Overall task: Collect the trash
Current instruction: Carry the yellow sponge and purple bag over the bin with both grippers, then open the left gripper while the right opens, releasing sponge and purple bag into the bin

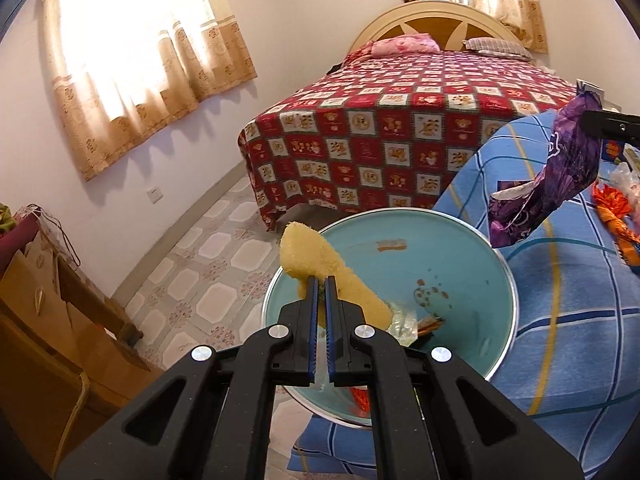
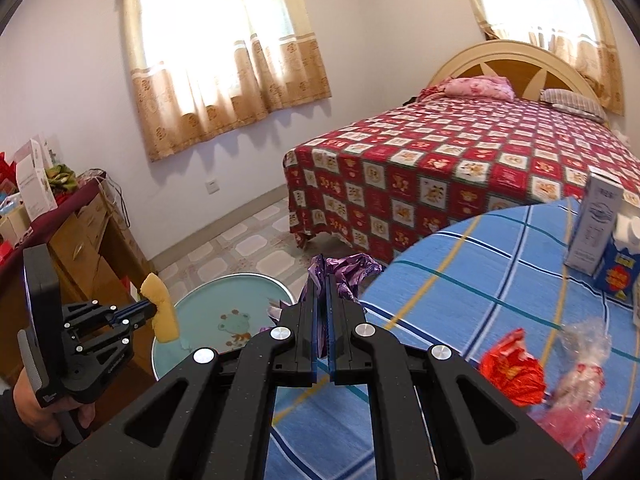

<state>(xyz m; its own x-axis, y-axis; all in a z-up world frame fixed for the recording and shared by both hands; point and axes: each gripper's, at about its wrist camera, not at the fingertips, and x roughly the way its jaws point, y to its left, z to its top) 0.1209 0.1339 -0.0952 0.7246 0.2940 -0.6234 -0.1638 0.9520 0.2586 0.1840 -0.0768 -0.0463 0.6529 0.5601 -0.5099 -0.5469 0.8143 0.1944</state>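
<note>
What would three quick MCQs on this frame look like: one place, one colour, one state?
1. Where is the round teal basin?
A. On the red bed
B. On the floor beside the blue-checked cloth
C. On the wooden dresser

2. What colour is the crinkled foil wrapper in the right claw?
A. Purple
B. Green
C. White

3. What state is the left claw in?
A. Wide open, empty
B. Out of view
C. Shut on the yellow spongy piece

Answers: 1 B, the basin sits on the tiles at the cloth's edge; 2 A, purple foil shows between the fingers; 3 C, the pads pinch the piece.
</note>
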